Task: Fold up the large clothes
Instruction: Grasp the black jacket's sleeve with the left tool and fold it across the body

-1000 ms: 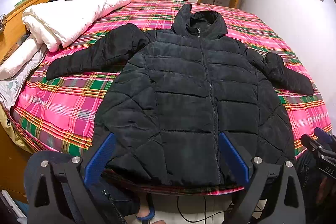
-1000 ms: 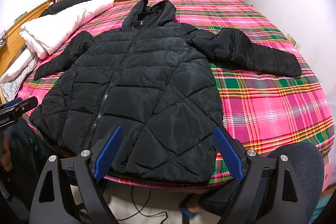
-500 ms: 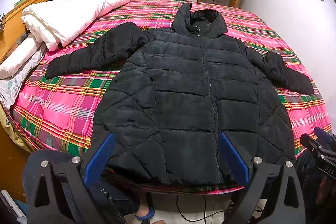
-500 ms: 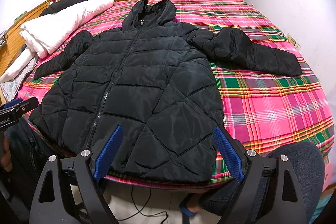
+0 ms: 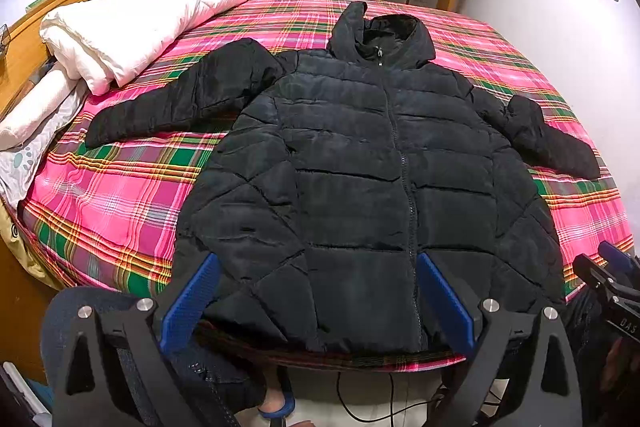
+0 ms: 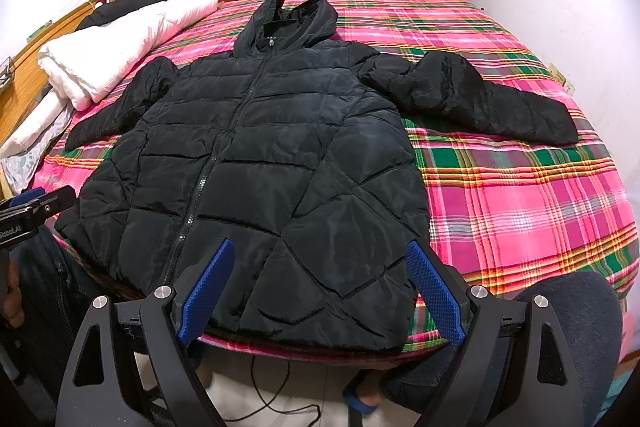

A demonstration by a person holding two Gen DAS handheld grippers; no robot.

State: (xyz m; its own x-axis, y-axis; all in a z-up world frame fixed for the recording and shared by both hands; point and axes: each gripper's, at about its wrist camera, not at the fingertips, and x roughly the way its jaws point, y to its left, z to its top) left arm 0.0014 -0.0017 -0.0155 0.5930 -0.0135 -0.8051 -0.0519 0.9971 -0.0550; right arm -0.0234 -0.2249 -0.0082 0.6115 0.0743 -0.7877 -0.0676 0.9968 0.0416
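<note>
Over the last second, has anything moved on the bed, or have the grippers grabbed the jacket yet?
Nothing has visibly changed. The black puffer jacket still lies flat and zipped on the plaid bedsheet, both sleeves spread out. The left gripper and right gripper both stay open near the hem, holding nothing. The white duvet is where it was.

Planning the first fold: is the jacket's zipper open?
No, the black jacket lies front-up with its zipper closed up to the hood.
</note>
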